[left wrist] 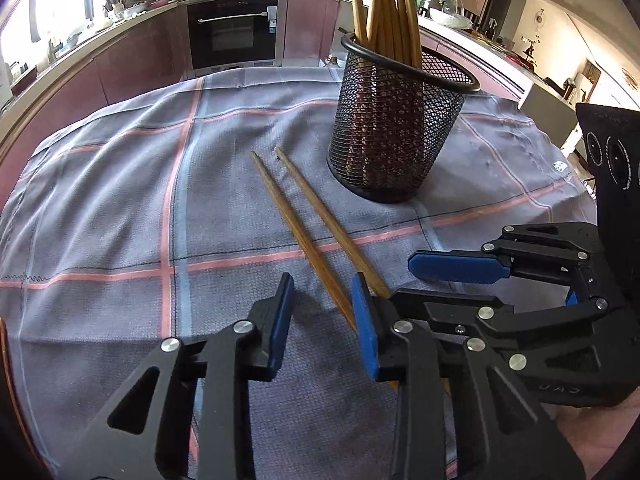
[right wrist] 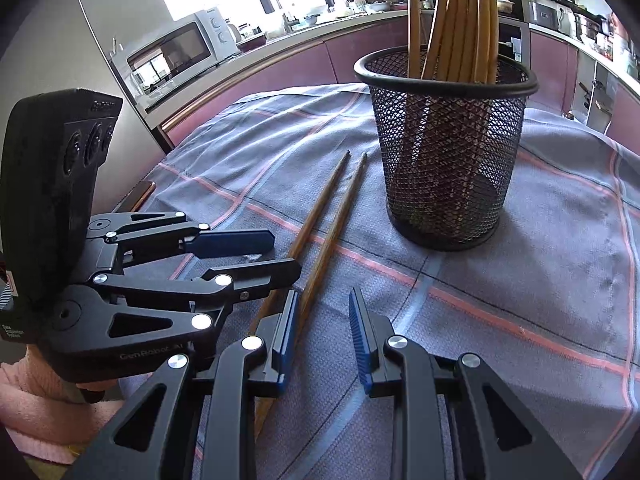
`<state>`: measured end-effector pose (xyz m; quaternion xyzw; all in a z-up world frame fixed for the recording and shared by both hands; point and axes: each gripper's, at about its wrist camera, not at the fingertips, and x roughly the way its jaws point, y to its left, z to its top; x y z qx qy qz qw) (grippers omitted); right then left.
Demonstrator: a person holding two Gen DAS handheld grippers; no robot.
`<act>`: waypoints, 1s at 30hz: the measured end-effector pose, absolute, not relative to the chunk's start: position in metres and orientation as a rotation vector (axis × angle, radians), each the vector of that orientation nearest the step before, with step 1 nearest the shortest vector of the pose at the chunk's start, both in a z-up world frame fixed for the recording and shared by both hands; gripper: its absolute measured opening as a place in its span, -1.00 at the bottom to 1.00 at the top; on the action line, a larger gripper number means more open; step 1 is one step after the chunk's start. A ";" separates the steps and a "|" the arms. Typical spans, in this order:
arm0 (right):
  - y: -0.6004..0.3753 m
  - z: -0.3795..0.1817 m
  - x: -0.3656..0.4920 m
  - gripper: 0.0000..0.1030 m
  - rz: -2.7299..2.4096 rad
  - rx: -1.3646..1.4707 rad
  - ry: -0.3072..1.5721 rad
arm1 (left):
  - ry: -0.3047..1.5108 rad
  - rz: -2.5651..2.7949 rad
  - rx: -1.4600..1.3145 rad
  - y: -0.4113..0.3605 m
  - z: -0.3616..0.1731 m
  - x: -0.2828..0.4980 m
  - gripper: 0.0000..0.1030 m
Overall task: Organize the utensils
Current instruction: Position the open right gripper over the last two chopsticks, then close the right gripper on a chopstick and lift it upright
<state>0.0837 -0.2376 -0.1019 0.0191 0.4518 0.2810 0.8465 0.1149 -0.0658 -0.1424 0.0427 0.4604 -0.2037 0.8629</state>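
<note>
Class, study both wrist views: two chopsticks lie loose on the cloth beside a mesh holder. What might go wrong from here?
1. The two loose chopsticks lie close together, so the left gripper may nudge one while grasping the other.
2. The mesh holder is already crowded with standing chopsticks; inserting another may catch on them or tip it.
3. The grippers work close together and may collide.

White lettering reading "GenRobot.AI" runs along the black plastic body of the left gripper (right wrist: 286, 254) in the right wrist view. A small white label at that black housing's lower left edge seems to read "Data Acquisition System" (its last word is too blurred to be sure). Other markings are too small or blurred to read.
</note>
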 end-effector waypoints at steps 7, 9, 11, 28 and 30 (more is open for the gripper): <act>-0.233 -0.099 0.091 -0.52 0.595 0.024 0.946 | 0.976 -0.436 0.068 -0.062 -0.140 0.106 -0.82; -0.232 -0.099 0.096 -0.52 0.591 0.028 0.947 | 0.980 -0.430 0.060 -0.059 -0.140 0.103 -0.82; -0.229 -0.099 0.100 -0.52 0.587 0.023 0.943 | 0.982 -0.427 0.061 -0.057 -0.140 0.098 -0.83; -0.212 -0.104 0.123 -0.82 0.514 -0.018 0.933 | 0.969 -0.383 0.060 -0.047 -0.140 0.126 -0.47; -0.214 -0.104 0.122 -0.83 0.512 -0.005 0.931 | 0.977 -0.390 0.053 -0.047 -0.141 0.128 -0.47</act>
